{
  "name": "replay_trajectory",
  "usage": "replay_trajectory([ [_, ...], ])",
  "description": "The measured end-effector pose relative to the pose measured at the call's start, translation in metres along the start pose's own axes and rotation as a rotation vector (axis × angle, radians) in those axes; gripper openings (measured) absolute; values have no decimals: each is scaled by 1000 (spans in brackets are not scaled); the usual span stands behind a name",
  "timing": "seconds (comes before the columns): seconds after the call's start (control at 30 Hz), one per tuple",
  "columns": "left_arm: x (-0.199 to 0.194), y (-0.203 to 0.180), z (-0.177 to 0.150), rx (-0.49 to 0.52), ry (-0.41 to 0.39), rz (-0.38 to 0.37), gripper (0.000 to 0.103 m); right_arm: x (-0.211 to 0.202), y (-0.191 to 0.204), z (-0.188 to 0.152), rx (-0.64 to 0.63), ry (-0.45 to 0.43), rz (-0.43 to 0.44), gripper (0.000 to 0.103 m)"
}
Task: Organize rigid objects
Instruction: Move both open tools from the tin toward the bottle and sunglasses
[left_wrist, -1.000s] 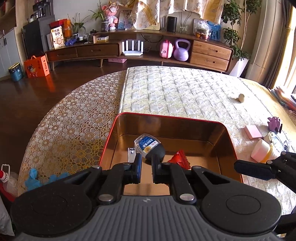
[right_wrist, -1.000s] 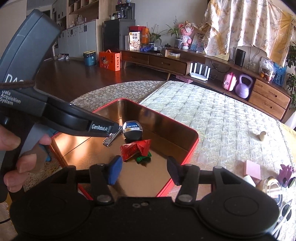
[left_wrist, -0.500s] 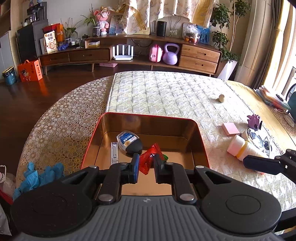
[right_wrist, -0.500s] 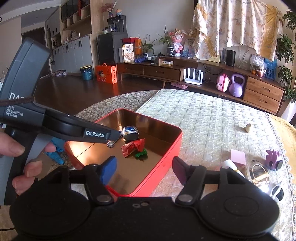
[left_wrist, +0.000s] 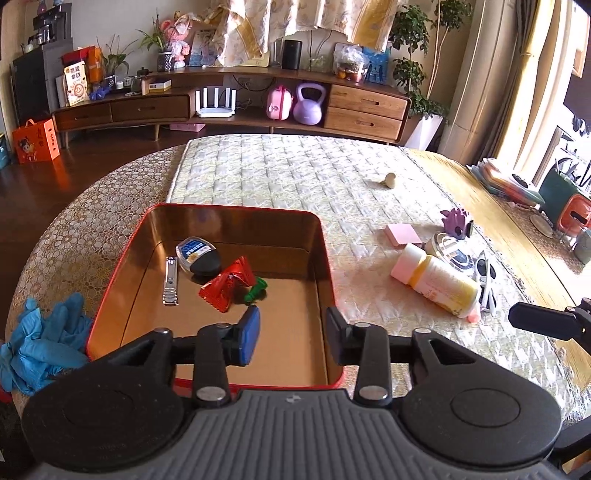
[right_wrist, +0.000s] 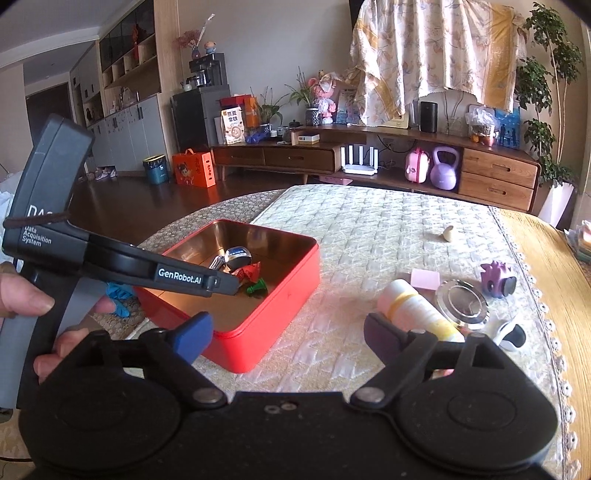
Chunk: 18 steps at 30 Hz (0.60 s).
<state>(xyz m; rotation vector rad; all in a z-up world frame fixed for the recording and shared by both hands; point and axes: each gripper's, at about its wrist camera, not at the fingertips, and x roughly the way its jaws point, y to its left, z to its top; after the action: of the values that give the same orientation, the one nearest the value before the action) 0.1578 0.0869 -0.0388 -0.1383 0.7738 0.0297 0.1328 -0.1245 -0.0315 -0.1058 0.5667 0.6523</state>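
Sunlit living-room furniture fills the background: a long wooden sideboard (left_wrist: 229, 107) along the far wall, with a purple kettlebell (left_wrist: 309, 103) on its lower shelf. Nearer, a round surface (left_wrist: 295, 177) is covered by a quilted cloth and a lace one. On its near left stands a red tin box (left_wrist: 325, 258) with a gold inside, open at the top; in it lie a nail clipper (left_wrist: 170, 280), a small round tin with a blue label (left_wrist: 197, 254), a red wrapper (left_wrist: 227, 282) and a green piece (left_wrist: 255, 290) just right of the wrapper. Crumpled blue gloves (left_wrist: 40, 343) lie on the lace left of the box. To the right of the box, on the quilted cloth, a white and yellow bottle (left_wrist: 436, 278) lies on its side, with a pink pad (left_wrist: 402, 234) just beyond it, a shiny round lid (right_wrist: 461, 301) touching it on the right, and a purple toy (left_wrist: 458, 223) farther off. A small pale knob (left_wrist: 389, 180) sits alone toward the far side. The left gripper (left_wrist: 291, 338) hovers over the near end of the box, its fingers opening with nothing between them. The right gripper (right_wrist: 284, 334) hovers low above the cloth between box and bottle, its fingers opening wide and empty. A hand (right_wrist: 26, 299) at the left edge grips the left tool's handle.
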Motion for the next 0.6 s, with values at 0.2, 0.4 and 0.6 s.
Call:
replay_trajectory([
  [0.2,-3,-24,-5,10,-13,-30,64,-16,-22,-17,38,-1,-60,96],
  [0.4,2,-47,-8,25,-8,-67,74,-30,-48,-35,86,-1,-105,102],
  [0.6,11,-71,-10,30,-10,-103,82,-40,-79,-49,111,13,-163,103],
])
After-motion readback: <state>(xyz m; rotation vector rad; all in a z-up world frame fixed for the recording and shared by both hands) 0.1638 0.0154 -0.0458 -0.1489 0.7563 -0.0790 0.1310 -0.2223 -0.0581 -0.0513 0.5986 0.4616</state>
